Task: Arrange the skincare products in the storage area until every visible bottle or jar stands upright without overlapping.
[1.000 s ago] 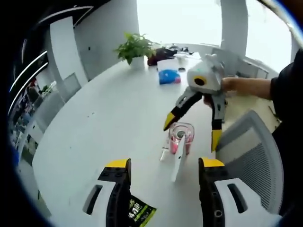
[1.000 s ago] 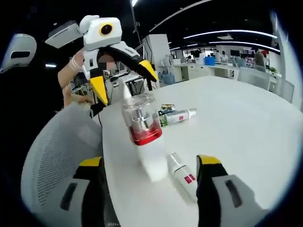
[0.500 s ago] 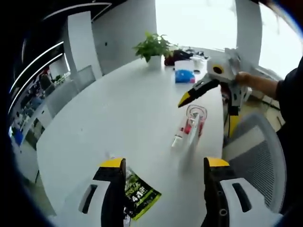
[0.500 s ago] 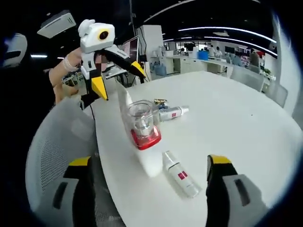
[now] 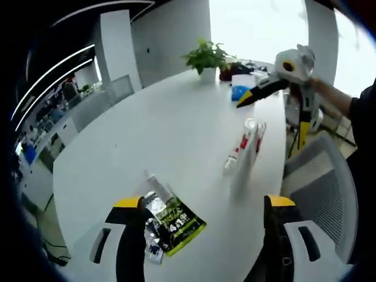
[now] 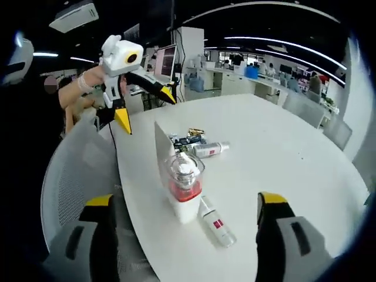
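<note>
Both grippers (image 5: 200, 244) (image 6: 182, 235) released and holding nothing, clear jar (image 6: 184, 176) upright at frame centre near the worktop (image 6: 282, 153) edge; risk of toppling it while reaching for the lying bottle (image 6: 216, 221) just beside.

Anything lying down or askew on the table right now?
Yes. Two white tubes lie flat: one beside the upright jar with the red base, another farther back near the green sachet. Both grippers hang open, clear of them.

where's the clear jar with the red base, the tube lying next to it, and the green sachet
clear jar (image 6: 183, 176), right gripper view, on its glass body
white tube (image 6: 216, 223), right gripper view, on the red label
green sachet (image 5: 176, 222), left gripper view, on its printed front
</note>
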A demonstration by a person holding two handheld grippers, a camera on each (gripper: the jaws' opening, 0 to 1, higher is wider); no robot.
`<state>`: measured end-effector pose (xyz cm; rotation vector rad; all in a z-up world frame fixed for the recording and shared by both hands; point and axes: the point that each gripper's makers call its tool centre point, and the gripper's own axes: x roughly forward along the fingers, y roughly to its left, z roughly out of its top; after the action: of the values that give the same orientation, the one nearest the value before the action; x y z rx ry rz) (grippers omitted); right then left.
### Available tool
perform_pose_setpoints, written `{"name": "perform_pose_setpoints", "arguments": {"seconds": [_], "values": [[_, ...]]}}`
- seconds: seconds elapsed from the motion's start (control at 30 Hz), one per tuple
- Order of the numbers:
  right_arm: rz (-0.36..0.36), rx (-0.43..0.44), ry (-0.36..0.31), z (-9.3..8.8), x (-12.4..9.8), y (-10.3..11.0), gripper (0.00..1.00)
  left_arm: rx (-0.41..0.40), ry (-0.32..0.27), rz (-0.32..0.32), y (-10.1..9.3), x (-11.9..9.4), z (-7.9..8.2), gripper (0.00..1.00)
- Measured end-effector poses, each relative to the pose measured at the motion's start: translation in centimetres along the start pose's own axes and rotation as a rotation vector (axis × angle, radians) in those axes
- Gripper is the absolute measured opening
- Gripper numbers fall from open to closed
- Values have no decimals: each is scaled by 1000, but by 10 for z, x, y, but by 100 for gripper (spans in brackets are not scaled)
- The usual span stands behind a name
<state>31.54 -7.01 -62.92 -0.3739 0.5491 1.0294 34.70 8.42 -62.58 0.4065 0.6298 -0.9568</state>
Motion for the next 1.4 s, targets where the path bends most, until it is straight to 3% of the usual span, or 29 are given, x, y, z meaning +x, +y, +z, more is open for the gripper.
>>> {"name": "perform_pose_setpoints", "arguments": {"seconds": [0.5,0.77,0.97,1.13,1.4], "values": [[-22,-103,6,22,-7,-2,100,-30,-27,52,0,-18,-26,97],[-18,-140,34,25,-10,-5,100,-59,-50,67,-2,-25,-37,97],[-8,-134,57,22,-12,-9,100,-75,-61,82,-3,-30,-43,97],[-8,-148,106,9,-8,-20,100,-74,-47,98,-3,-31,-53,97],[-25,-113,151,-11,-3,-39,100,-80,-24,62,-6,-22,-63,97]]}}
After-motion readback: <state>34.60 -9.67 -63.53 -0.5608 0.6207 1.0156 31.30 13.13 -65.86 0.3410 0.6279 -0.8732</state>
